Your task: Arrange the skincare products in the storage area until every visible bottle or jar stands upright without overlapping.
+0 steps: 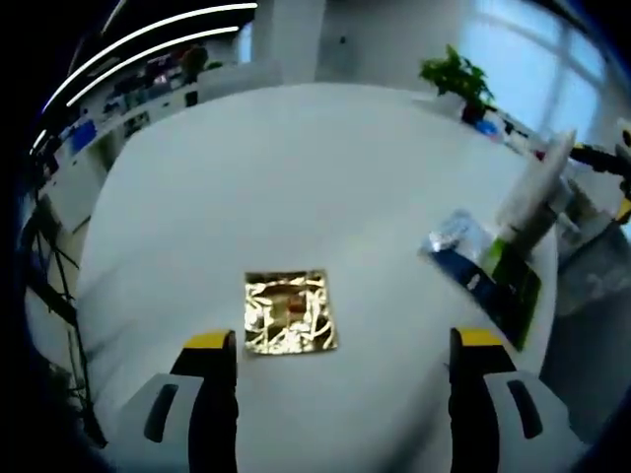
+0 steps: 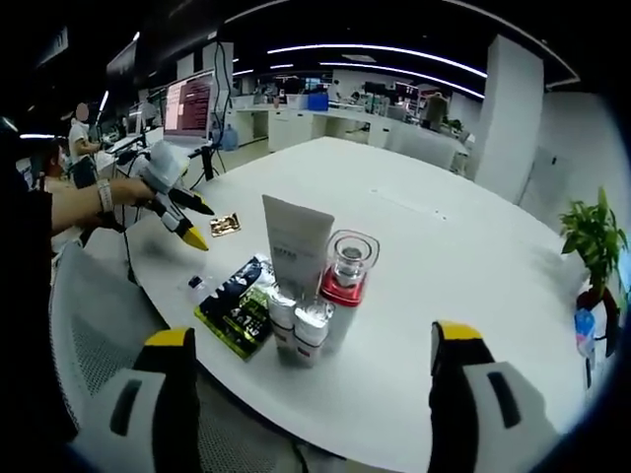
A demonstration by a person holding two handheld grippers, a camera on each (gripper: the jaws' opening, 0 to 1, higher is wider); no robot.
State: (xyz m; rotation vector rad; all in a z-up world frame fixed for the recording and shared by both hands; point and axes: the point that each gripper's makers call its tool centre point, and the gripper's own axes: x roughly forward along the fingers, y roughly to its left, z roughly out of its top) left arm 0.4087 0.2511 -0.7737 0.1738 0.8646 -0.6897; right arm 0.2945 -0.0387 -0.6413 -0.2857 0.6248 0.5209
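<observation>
skincare products are standing clustered near the edge of the white round table (image 2: 473,256): a white tube (image 2: 296,244) upright, a clear jar with a red base (image 2: 347,276) touching it, two small white bottles (image 2: 298,325) in front. a dark sachet (image 2: 237,304) is lying flat beside them and a gold foil packet (image 1: 289,312) well apart. the left gripper (image 1: 340,394) is hovering spread and empty over the foil; the right gripper (image 2: 311,389) is hovering spread before the cluster. risk: closing on the crowded bottles is likely toppling neighbours. jar contents cannot be told.

gold foil sachet (image 1: 289,312) on white table (image 1: 296,177)
</observation>
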